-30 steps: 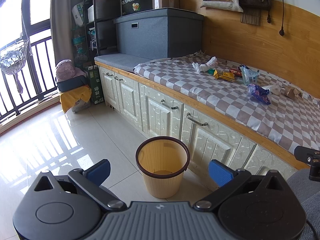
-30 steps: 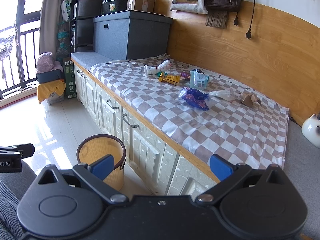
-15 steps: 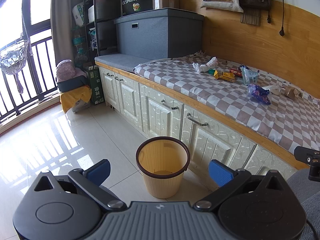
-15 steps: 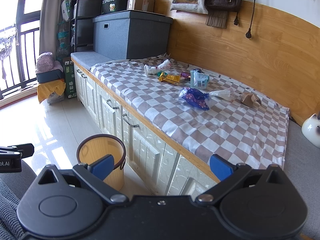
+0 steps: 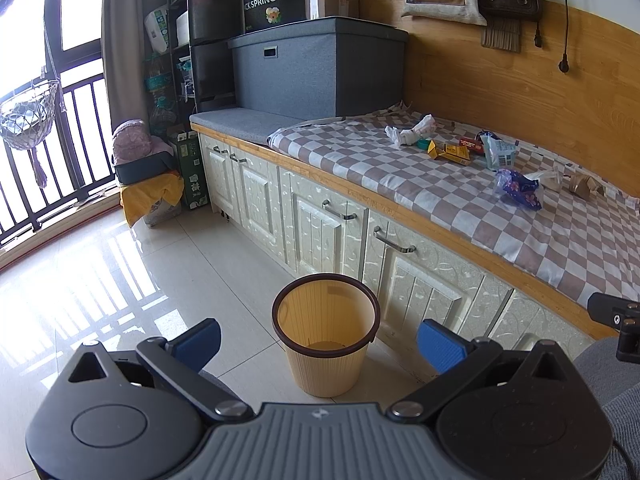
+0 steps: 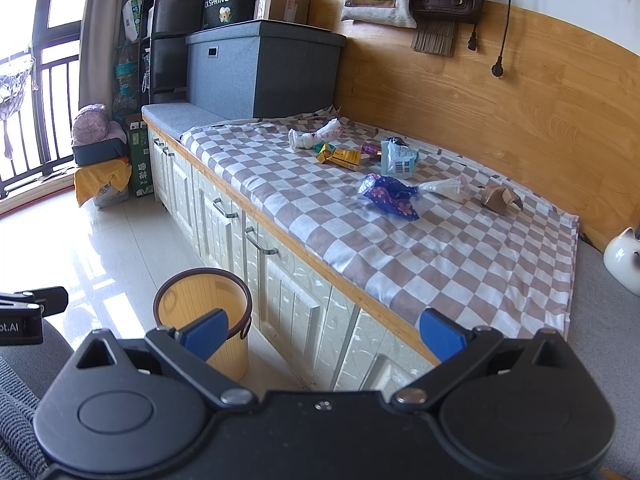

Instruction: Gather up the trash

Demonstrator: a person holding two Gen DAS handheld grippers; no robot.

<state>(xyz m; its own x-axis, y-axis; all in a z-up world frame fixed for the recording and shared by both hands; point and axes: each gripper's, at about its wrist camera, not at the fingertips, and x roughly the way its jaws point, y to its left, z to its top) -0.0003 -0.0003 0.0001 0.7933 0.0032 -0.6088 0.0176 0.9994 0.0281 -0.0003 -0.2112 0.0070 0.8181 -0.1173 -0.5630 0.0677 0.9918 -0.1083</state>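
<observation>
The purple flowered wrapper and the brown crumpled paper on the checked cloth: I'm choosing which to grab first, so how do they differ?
The purple flowered wrapper is glossy plastic with a flower print; the brown crumpled paper is plain and matte. The wrapper lies nearer the bench's front edge, the paper nearer the wooden back panel. The wrapper spreads wider and flatter; the paper is folded into a smaller lump. Both lie loose on the checked cloth.

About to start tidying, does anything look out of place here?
Yes: litter lies strewn on the checkered cloth: crumpled tissue, yellow box, purple wrapper, brown paper. The bin on the floor looks empty.
</observation>
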